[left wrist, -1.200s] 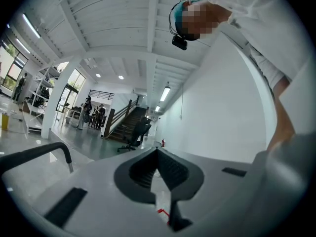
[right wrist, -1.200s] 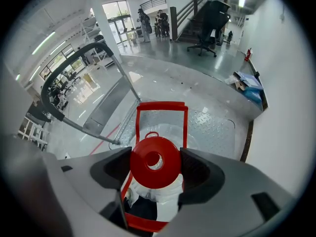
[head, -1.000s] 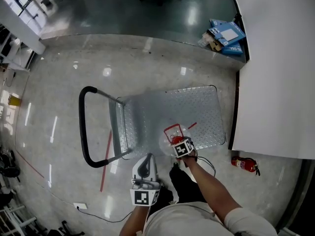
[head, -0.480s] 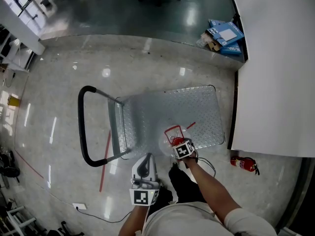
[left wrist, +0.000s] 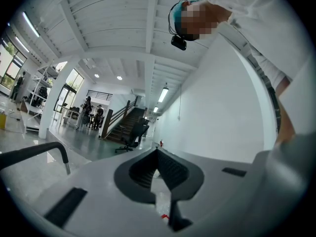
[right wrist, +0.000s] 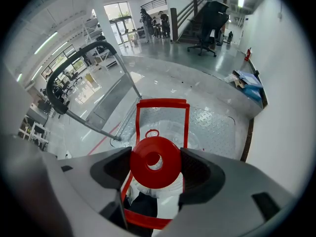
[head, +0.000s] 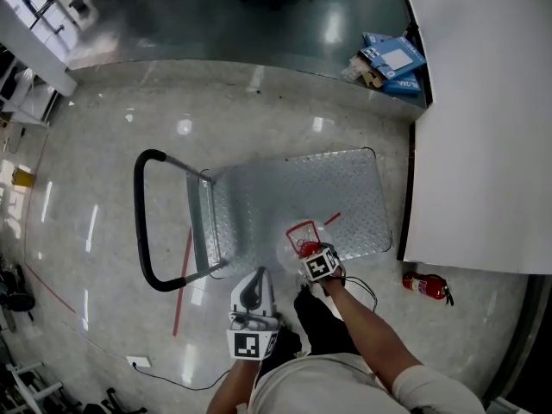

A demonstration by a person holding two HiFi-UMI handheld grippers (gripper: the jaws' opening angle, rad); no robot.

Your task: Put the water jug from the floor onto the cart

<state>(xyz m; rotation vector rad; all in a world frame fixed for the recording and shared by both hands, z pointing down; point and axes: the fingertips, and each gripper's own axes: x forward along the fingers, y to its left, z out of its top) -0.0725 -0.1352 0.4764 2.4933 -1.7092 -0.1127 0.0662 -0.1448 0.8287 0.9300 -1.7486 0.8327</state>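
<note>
Polished grey floor (head: 112,102) runs under a cart (head: 345,197) with a ribbed metal deck, and the cart's black handle (head: 138,222) loops up at its left end. At the cart's near edge is the clear jug (head: 296,244); whether it rests on the deck or hangs just above it cannot be told. The right gripper (right wrist: 155,168) comes at the jug from the side away from the cart's far edge, jaws closed in on either side of the red cap (right wrist: 154,154) and gripping it. A red frame (right wrist: 163,103) stands up from the jug beyond the cap, with the cart's deck showing behind it.

Nearer the person than the cart, off its near left corner, the left gripper (left wrist: 159,157) is held clear of everything and tilted up toward the ceiling, its jaws brought together at the tips with nothing between them.

Right of the cart a white wall (head: 483,128) rises, and a fire extinguisher (head: 425,285) lies on the floor by the wall, off the cart's near right corner. Beyond the cart's far right corner sit blue boxes (head: 392,59)
</note>
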